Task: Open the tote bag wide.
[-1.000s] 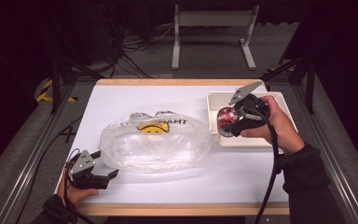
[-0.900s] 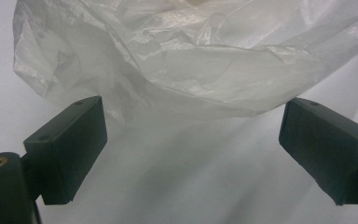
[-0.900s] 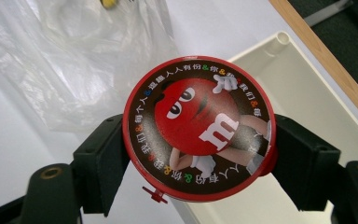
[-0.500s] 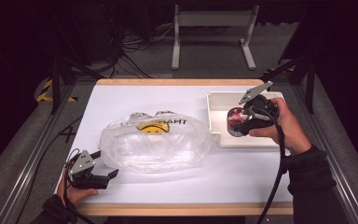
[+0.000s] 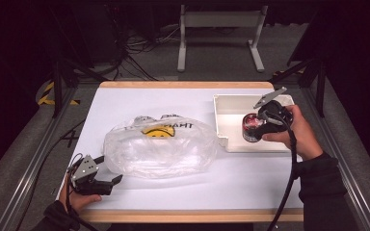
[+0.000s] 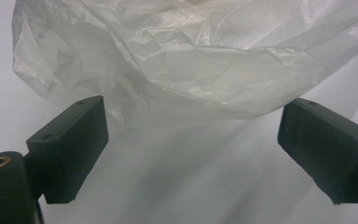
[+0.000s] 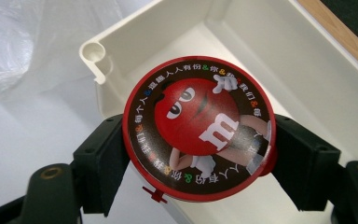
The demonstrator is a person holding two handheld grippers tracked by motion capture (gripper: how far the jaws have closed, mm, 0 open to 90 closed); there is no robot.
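The person's right hand [image 5: 296, 130] reaches forward over the table's right side, wrist bent inward, holding the right gripper [image 5: 254, 126] at the near part of a shallow white rectangular plastic tray [image 5: 231, 103]. Its two black jaws are clamped on the sides of a small round candy tub [image 7: 199, 128] with a glossy red-rimmed lid printed with a red cartoon character; the tub stands upright inside the tray. The left hand [image 5: 79, 197] rests low at the near left corner of the smooth white table top [image 5: 125, 101], its left gripper [image 6: 191, 154] with jaws spread wide and holding nothing, pointed at a crinkled, translucent clear plastic bag [image 5: 161, 147] lying puffed mid-table just beyond the jaws, yellow smiley print on top.
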